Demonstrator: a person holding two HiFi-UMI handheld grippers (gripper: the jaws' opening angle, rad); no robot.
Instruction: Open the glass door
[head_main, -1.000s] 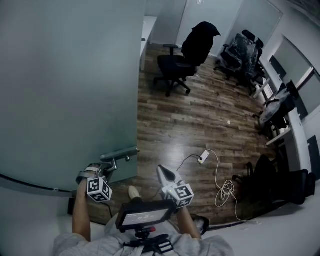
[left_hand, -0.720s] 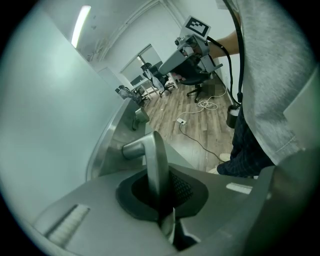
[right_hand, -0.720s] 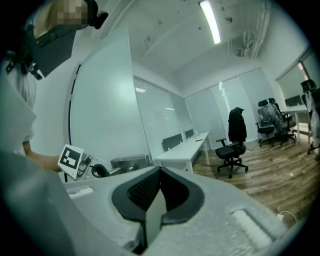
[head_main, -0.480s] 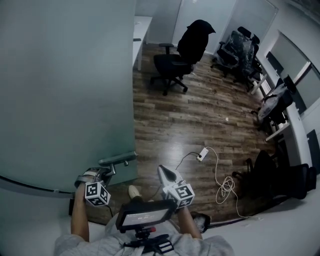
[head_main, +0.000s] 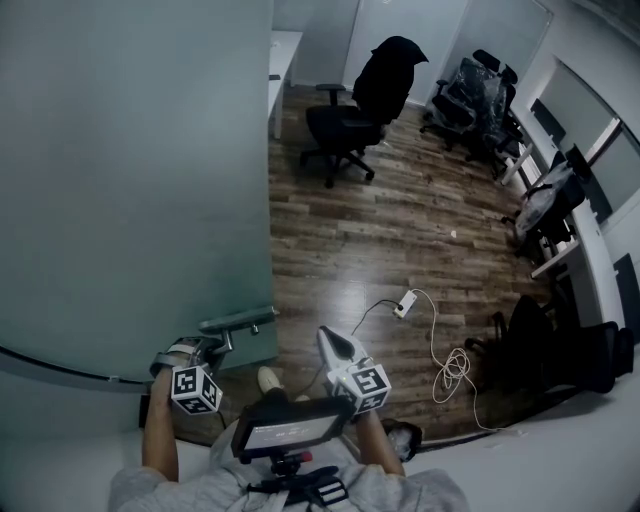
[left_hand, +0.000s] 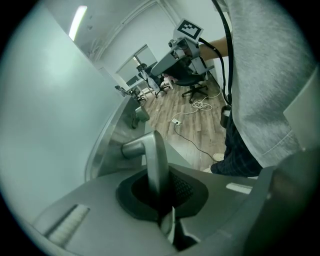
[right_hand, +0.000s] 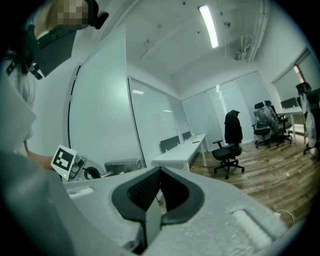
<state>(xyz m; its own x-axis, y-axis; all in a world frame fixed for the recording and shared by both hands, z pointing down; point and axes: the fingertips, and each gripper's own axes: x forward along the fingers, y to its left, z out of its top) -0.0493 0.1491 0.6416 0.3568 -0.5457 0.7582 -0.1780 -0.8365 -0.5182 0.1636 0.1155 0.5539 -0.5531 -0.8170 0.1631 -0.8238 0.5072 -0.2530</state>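
Note:
The frosted glass door (head_main: 130, 170) fills the left of the head view, with its free edge running down the middle. Its metal lever handle (head_main: 238, 320) sticks out near the bottom edge. My left gripper (head_main: 205, 345) is shut on this handle. In the left gripper view the handle (left_hand: 154, 155) runs straight down between the closed jaws of the left gripper (left_hand: 159, 192). My right gripper (head_main: 330, 340) hangs to the right of the door, over the wooden floor. Its jaws are shut on nothing, and in the right gripper view the right gripper (right_hand: 160, 182) faces the office.
Past the door lie a black office chair (head_main: 355, 105), a white desk (head_main: 285, 60) and more chairs (head_main: 480, 100) at the back. A power strip (head_main: 405, 308) with a coiled white cable (head_main: 455, 375) lies on the floor. Desks (head_main: 560, 230) line the right wall.
The door's edge sits slightly further left in view and the handle slightly lower, with my left gripper still on it. The right gripper has barely shifted.

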